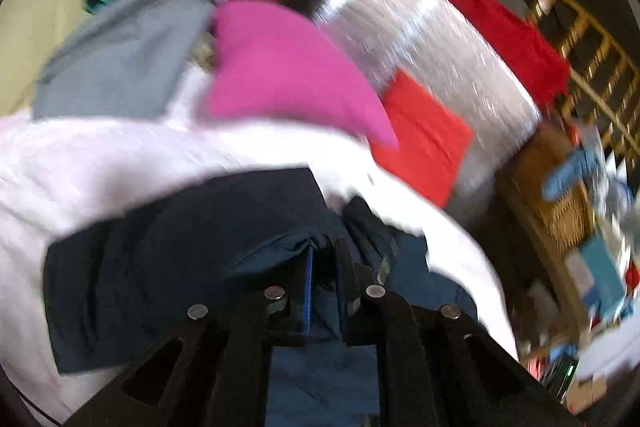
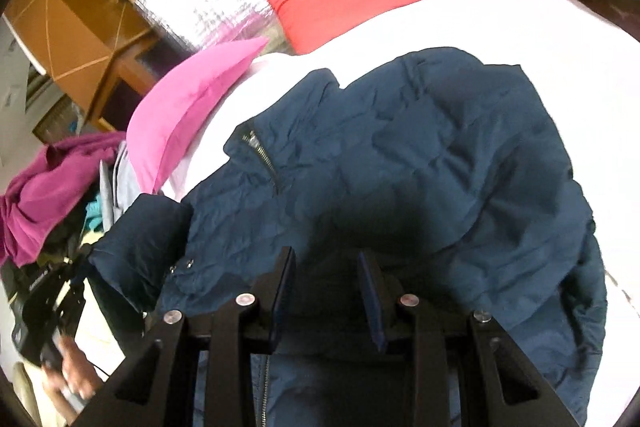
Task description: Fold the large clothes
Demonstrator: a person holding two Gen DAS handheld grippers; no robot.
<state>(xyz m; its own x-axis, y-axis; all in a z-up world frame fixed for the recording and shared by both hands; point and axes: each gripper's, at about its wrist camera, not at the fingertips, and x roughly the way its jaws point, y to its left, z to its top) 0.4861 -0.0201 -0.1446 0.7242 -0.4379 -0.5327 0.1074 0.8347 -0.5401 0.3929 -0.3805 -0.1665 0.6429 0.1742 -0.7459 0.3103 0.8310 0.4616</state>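
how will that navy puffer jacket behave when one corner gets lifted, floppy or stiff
Probably floppy: the navy jacket lies crumpled in soft folds on the white sheet, so a lifted corner would likely drag the rest behind. Its quilted padding suggests bulk but little weight. The smooth shell may slip, though the left gripper looks clamped on a fold.

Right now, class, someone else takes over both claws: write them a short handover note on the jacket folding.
Left claw: shut on a fold of the navy jacket.
Right claw: jaws apart, over the jacket; whether it grips cloth cannot be told.
Jacket: crumpled on the white sheet, sleeve hanging to the left.
Done: no neat fold visible.
Left: flatten it, fold sleeves and body.
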